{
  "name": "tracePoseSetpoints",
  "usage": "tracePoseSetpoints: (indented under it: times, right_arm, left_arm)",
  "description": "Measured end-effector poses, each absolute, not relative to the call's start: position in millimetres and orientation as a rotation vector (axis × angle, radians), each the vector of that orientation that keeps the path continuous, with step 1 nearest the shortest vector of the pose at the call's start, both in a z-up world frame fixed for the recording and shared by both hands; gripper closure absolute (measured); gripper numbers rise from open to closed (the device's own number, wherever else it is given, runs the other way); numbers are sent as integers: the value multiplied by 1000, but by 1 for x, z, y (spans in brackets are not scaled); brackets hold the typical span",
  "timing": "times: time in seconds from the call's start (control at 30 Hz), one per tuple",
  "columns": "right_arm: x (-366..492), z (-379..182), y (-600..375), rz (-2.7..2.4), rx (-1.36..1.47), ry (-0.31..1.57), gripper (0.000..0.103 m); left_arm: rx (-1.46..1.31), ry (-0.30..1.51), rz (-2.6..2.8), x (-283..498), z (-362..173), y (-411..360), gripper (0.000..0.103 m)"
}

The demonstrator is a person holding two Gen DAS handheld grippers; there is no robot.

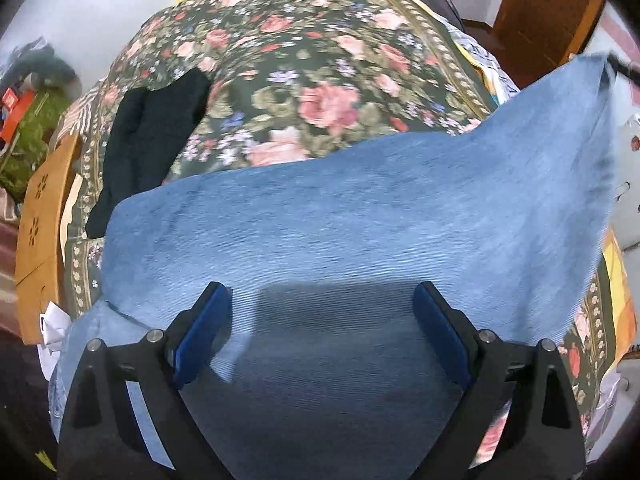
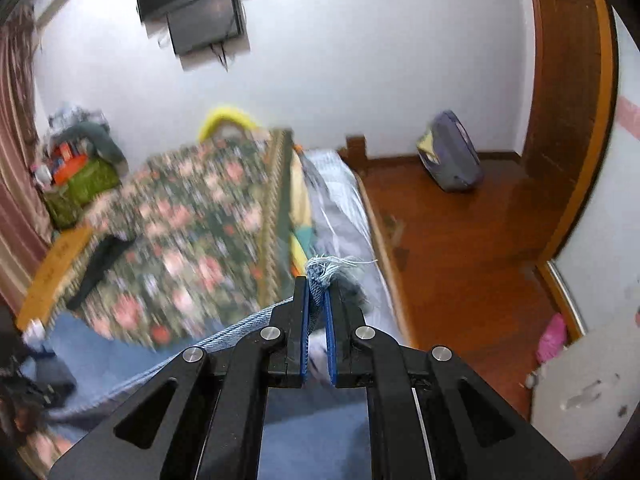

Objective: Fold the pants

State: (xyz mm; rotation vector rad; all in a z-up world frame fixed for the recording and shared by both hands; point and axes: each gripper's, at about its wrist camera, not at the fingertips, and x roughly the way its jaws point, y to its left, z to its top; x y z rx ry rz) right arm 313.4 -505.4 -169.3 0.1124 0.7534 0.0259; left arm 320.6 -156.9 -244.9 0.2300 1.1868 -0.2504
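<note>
Blue denim pants (image 1: 340, 216) lie spread over a floral bedspread (image 1: 304, 60). My left gripper (image 1: 322, 292) points steeply down over the denim, its blue pads (image 1: 204, 332) wide apart and open, with the cloth lying below them, not pinched. The far right corner of the pants (image 1: 592, 72) is raised off the bed. In the right wrist view, my right gripper (image 2: 317, 284) is shut on the frayed hem of the pants (image 2: 322, 268), with threads sticking out past the fingertips. The denim trails down to the lower left (image 2: 120, 360).
A black garment (image 1: 148, 136) lies on the bedspread at the left, beside a wooden board (image 1: 40, 232). Right of the bed is wooden floor (image 2: 460, 260) with a grey bag (image 2: 448, 156) against the wall. A cluttered green box (image 2: 76, 188) stands at the bed's far left.
</note>
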Motion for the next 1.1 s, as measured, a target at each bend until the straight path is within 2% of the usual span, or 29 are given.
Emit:
tracePoseSetpoints:
  times: [0.2, 0.33, 0.5, 0.6, 0.67, 0.87, 1.1]
  right_arm:
    - [282, -256, -528, -25, 149, 949, 97]
    - [259, -289, -533, -55, 188, 1016, 96]
    - [247, -305, -529, -148, 94, 1147, 77]
    - [237, -286, -527, -139, 72, 1117, 72]
    - [234, -261, -519, -136, 57, 1058, 61]
    - [234, -181, -462, -37, 43, 839, 48]
    - [242, -128, -354, 186, 3, 674, 41]
  left_arm:
    - [259, 1172, -256, 312, -246, -177, 9]
    - [257, 1158, -259, 306, -245, -183, 9]
    - [235, 1137, -257, 301, -242, -182, 9]
    - [216, 1098, -249, 297, -234, -175, 9]
    - [203, 1060, -229, 295, -224, -165, 9]
    - [126, 938, -142, 289, -182, -105, 9]
    - [62, 829, 20, 277, -141, 4, 4]
